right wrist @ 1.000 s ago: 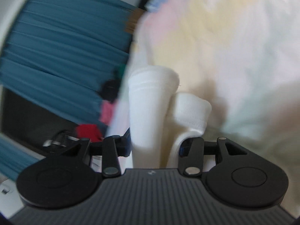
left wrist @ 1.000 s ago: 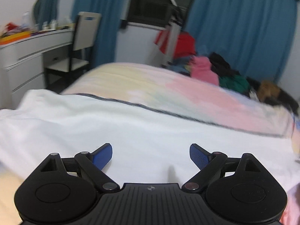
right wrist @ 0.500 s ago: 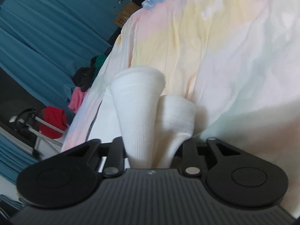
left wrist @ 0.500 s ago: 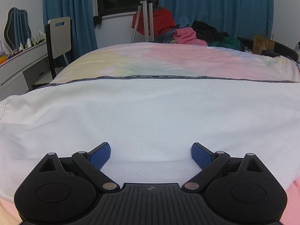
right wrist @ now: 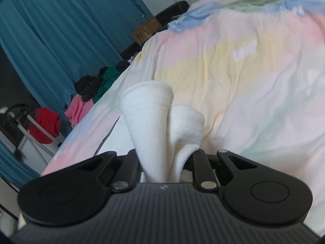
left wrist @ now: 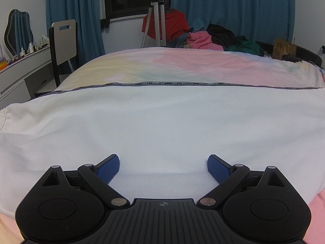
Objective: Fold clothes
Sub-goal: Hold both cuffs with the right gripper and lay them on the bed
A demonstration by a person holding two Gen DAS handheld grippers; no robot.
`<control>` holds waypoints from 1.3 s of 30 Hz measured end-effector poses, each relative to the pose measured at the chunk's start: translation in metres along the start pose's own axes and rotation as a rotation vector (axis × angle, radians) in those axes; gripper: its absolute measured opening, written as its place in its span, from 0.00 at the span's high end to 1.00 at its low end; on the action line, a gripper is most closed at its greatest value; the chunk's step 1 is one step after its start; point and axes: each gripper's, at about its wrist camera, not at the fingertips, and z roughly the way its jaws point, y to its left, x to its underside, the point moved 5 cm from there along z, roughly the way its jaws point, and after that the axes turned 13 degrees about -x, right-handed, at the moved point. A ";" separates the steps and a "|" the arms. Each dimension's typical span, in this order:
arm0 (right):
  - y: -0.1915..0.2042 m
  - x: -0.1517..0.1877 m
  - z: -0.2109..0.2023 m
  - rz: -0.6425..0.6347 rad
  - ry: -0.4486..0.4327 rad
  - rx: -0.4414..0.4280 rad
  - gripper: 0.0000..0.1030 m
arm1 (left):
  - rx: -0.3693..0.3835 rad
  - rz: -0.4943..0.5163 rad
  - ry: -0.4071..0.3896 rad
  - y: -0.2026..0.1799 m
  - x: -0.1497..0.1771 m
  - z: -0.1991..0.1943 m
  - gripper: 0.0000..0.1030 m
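Observation:
A white ribbed garment [left wrist: 162, 122] lies spread flat across the pastel bed, a dark lettered band [left wrist: 162, 83] along its far edge. My left gripper [left wrist: 163, 167] hovers low over its near part, open, with nothing between the blue pads [left wrist: 107, 168]. In the right wrist view my right gripper [right wrist: 165, 162] is shut on a bunched fold of the white garment [right wrist: 150, 118], which stands up in two lobes between the fingers. Its pads are hidden by the cloth.
The pastel bedspread [left wrist: 182, 67] extends beyond the garment. A pile of clothes [left wrist: 213, 38] and a tripod [left wrist: 156, 20] stand by blue curtains [left wrist: 233, 6] past the bed. A chair [left wrist: 63, 42] and white dresser [left wrist: 22, 69] are at left. A paper bag [right wrist: 146, 32] stands beside the bed.
The left view has swung level and steadied over the flat garment, gripper still open. The right gripper has kept its hold on the fold while its view tilted toward the bed.

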 end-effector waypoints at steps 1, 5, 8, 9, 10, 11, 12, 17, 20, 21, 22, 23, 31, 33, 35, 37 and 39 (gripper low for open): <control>0.005 0.000 -0.001 -0.024 -0.006 0.005 0.84 | 0.001 0.000 0.000 0.001 0.000 0.000 0.07; 0.033 -0.003 -0.001 -0.134 -0.049 0.014 0.84 | 0.006 -0.015 0.006 0.003 -0.001 -0.001 0.07; 0.075 -0.001 -0.009 -0.281 -0.088 -0.026 0.84 | 0.011 -0.030 0.012 0.005 -0.002 -0.003 0.07; 0.093 0.002 -0.014 -0.342 -0.099 -0.054 0.84 | 0.012 -0.035 0.015 0.006 -0.003 -0.004 0.07; 0.115 0.008 -0.019 -0.408 -0.106 -0.090 0.84 | 0.014 -0.040 0.017 0.006 -0.003 -0.004 0.07; 0.136 0.018 -0.025 -0.479 -0.108 -0.133 0.84 | 0.020 -0.056 0.022 0.009 -0.005 -0.006 0.07; 0.157 0.031 -0.033 -0.557 -0.106 -0.185 0.84 | 0.027 -0.075 0.028 0.013 -0.008 -0.007 0.07; 0.248 0.118 -0.068 -0.915 -0.031 -0.454 0.84 | 0.057 -0.288 0.021 0.060 -0.025 -0.027 0.07; 0.268 0.190 -0.075 -1.079 0.121 -0.553 0.84 | 0.056 -0.423 -0.006 0.097 -0.031 -0.040 0.04; 0.268 0.216 -0.077 -1.145 0.182 -0.576 0.84 | 0.056 -0.457 -0.009 0.107 -0.031 -0.042 0.04; 0.268 0.242 -0.078 -1.210 0.244 -0.598 0.84 | 0.055 -0.476 -0.005 0.114 -0.031 -0.043 0.04; 0.267 0.265 -0.081 -1.285 0.279 -0.614 0.84 | 0.053 -0.493 0.001 0.120 -0.030 -0.044 0.04; 0.259 0.311 -0.095 -1.519 0.299 -0.639 0.85 | 0.112 -0.514 0.014 0.125 -0.033 -0.045 0.04; 0.263 0.306 -0.098 -1.479 0.295 -0.635 0.85 | 0.131 -0.506 0.012 0.122 -0.033 -0.045 0.04; 0.270 0.299 -0.106 -1.432 0.274 -0.638 0.85 | 0.159 -0.515 0.016 0.123 -0.033 -0.042 0.04; 0.282 0.299 -0.121 -1.426 0.235 -0.673 0.85 | 0.191 -0.538 0.023 0.126 -0.033 -0.041 0.04; 0.292 0.311 -0.134 -1.440 0.231 -0.724 0.85 | 0.221 -0.558 0.021 0.129 -0.034 -0.038 0.04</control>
